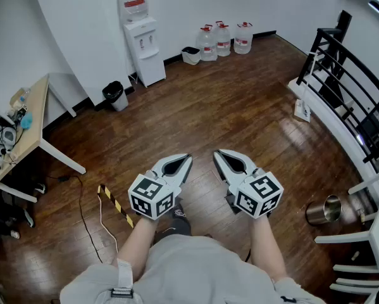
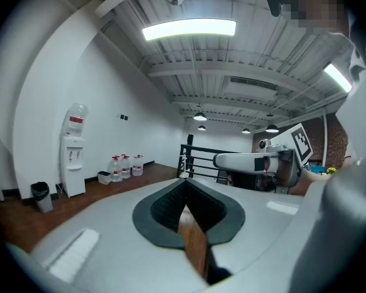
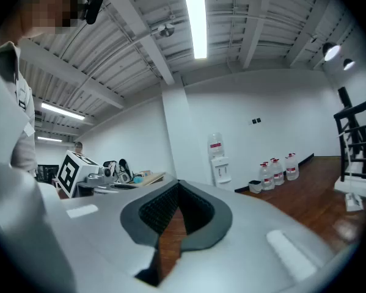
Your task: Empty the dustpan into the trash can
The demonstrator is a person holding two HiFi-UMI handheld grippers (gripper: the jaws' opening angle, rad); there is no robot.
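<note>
A ceiling lamp (image 2: 189, 28) lights everything brightly; the floor (image 1: 289, 126) glares at three o'clock; picture edges bend and darken.

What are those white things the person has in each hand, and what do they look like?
They are two matching tools. The left gripper and the right gripper are white shells shaped like beaks, with dark ribbed pads inside. Each carries a cube at the back, printed with black-and-white square patterns. The person wears a light grey short-sleeved shirt.
</note>
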